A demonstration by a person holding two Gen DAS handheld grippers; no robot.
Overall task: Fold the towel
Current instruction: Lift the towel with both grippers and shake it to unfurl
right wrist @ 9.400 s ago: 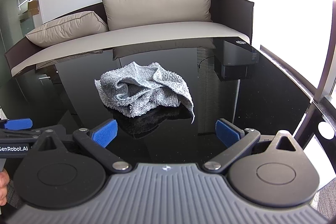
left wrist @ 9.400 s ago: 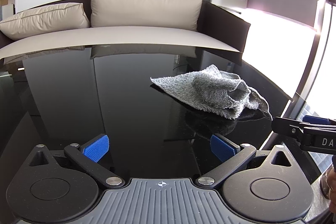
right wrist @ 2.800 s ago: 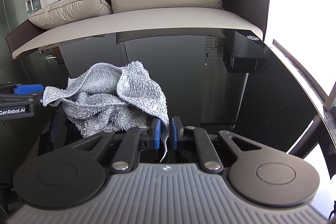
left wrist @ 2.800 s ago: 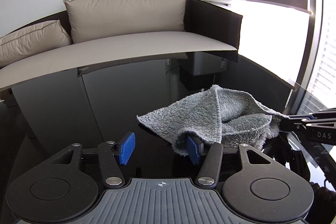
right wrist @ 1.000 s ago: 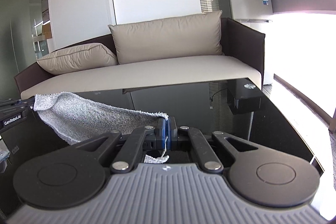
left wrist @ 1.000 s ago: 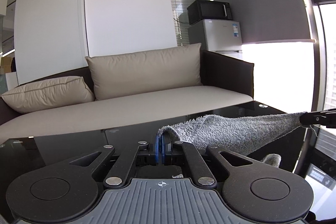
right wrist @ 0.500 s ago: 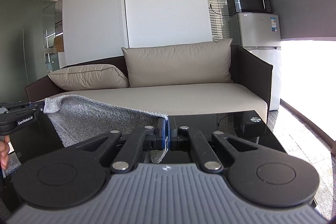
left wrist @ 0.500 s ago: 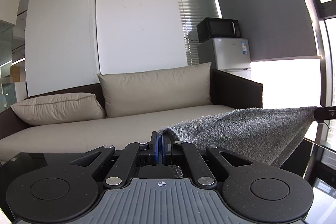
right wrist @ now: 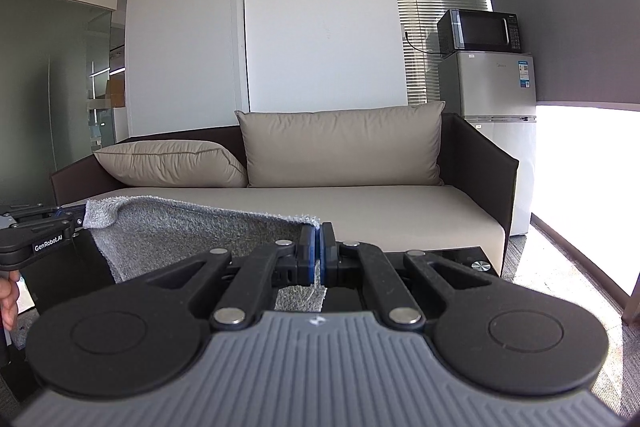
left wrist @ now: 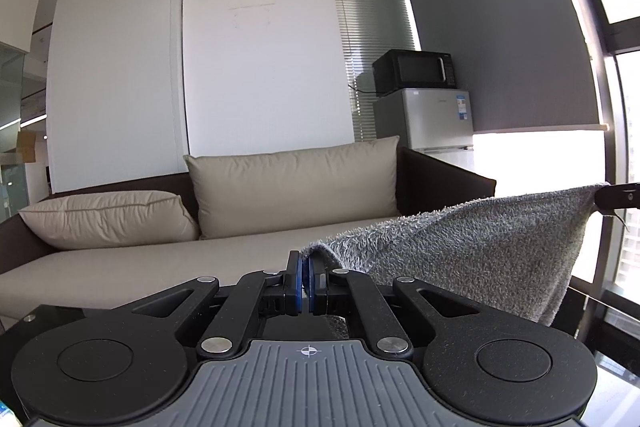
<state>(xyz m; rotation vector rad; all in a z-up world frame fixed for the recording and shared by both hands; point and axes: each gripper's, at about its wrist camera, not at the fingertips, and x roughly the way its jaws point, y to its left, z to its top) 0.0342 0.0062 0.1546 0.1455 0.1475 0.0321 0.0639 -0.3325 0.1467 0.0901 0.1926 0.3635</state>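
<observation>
Grey towel (left wrist: pixel 460 251) clamped in both jaws; only right view shows a hand (right wrist: pixel 8 301).

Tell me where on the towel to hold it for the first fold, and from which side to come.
Hold the towel by its two top corners, one claw per corner, each coming in from its own outer end. That is how it hangs now: the left claw and the right claw each pinch a corner, the top edge runs nearly straight between them, and the cloth drapes flat below.

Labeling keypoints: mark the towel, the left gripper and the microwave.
towel (left wrist: pixel 472 251), left wrist view, middle of the hanging cloth.
left gripper (left wrist: pixel 305 281), left wrist view, between its blue fingertips, shut on a towel corner.
microwave (right wrist: pixel 478 31), right wrist view, door glass.
</observation>
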